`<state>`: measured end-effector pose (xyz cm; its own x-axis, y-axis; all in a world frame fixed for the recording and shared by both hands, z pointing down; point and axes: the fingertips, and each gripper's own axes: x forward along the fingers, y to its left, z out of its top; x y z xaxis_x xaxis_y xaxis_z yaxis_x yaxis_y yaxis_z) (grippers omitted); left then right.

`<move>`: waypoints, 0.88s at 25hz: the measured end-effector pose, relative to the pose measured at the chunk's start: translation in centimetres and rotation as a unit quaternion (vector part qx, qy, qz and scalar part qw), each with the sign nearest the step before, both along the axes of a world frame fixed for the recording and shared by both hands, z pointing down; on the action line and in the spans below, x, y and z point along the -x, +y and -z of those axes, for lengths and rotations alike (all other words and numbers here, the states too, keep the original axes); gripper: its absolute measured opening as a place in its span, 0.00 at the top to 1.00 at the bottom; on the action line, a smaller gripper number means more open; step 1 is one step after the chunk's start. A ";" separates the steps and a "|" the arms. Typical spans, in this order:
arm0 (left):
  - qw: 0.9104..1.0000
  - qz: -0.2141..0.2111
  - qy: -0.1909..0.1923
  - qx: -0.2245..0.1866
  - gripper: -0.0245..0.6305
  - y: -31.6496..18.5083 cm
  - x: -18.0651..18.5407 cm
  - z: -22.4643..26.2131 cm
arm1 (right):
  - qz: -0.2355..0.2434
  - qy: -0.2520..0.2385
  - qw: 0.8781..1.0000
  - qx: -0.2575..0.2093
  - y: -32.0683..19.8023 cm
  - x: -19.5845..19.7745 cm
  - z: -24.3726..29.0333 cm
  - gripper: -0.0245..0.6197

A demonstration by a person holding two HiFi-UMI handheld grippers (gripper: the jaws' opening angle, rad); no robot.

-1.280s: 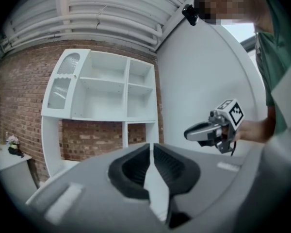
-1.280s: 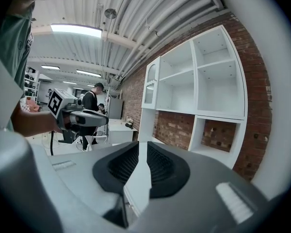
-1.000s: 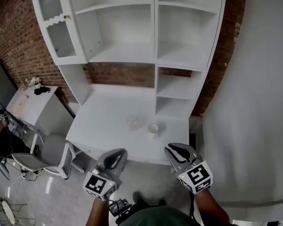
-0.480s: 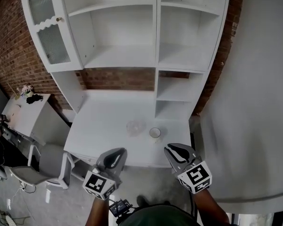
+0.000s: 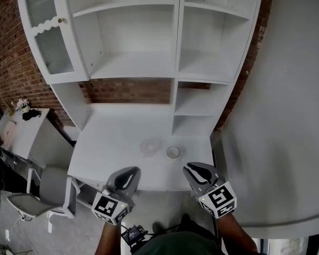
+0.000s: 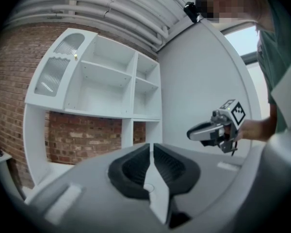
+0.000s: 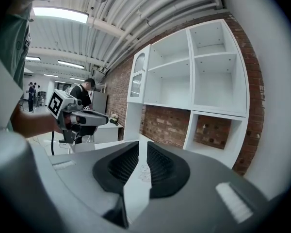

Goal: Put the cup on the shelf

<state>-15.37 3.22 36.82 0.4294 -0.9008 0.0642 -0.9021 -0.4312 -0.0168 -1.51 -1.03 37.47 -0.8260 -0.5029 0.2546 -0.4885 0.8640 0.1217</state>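
Two hand-held grippers at the near edge of a white desk, a small cup just ahead.

Fingers of the left gripper pressed together on nothing; fingers of the right gripper a slim gap apart, nothing between them. Grippers side by side, well apart, each in a person's hand. Small white cup upright on the desk, untouched, near the right gripper at its 11 o'clock and at 1 o'clock from the left gripper. Clear glass item, too faint to name, just beside the cup at its 10 o'clock. White shelf unit at 12 o'clock beyond the desk, against a brick wall. Ribbed-glass cupboard door swung open at 10 o'clock. Grey chair on the floor at 8 o'clock.
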 end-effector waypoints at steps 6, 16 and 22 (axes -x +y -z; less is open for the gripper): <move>1.000 0.010 -0.006 0.013 0.93 -2.4 0.1 -1.4 | 0.010 0.002 1.000 0.009 -2.6 0.0 -1.0 0.87; 0.997 0.059 -0.014 0.041 0.92 -7.7 0.0 -3.8 | 0.058 0.001 0.998 0.020 -8.7 0.4 -1.8 0.87; 0.995 0.085 -0.015 0.043 0.92 -10.1 -0.1 -4.8 | 0.083 0.002 0.996 0.028 -11.9 0.4 -2.8 0.87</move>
<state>-15.31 -6.85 41.63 0.2674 -0.9510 0.1553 -0.9620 -0.2728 -0.0141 -1.94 -12.89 40.29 -0.8956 -0.3437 0.2823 -0.3375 0.9386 0.0721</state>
